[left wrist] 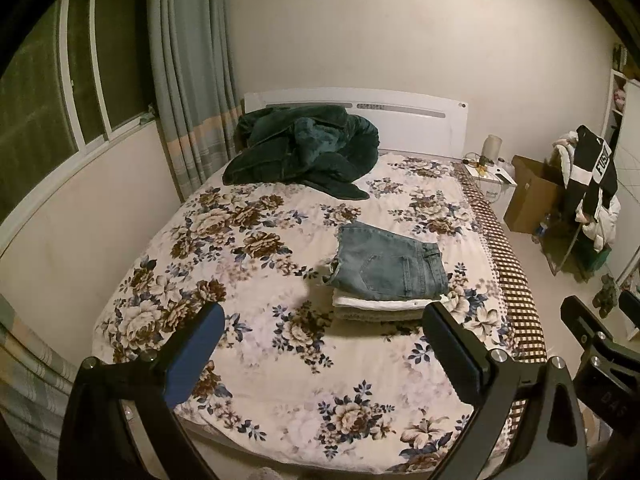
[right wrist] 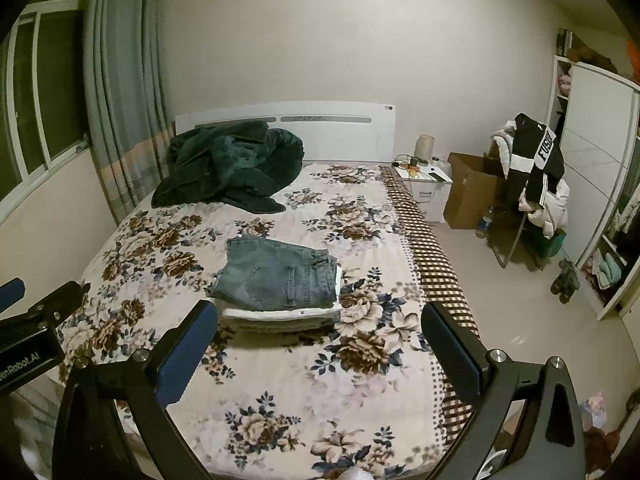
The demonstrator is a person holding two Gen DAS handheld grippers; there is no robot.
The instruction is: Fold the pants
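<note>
Both grippers hang above the foot of the bed [left wrist: 280,380], jaws spread wide, holding and touching nothing: the left gripper [left wrist: 320,344] and the right gripper [right wrist: 316,340]. Beyond them, folded jeans [left wrist: 390,266] top a small stack of pale folded clothes [left wrist: 376,307] on the floral spread. Farther back, a dark green blanket [left wrist: 304,148] lies crumpled by the headboard; right of the bed a cardboard box [right wrist: 470,190] stands open, its contents hidden

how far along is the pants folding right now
Looks done: the jeans lie folded on top of a stack of pale folded garments on the bed. In hand: nothing; left tongs and right tongs both open, empty. Left: possibly nothing.
</note>
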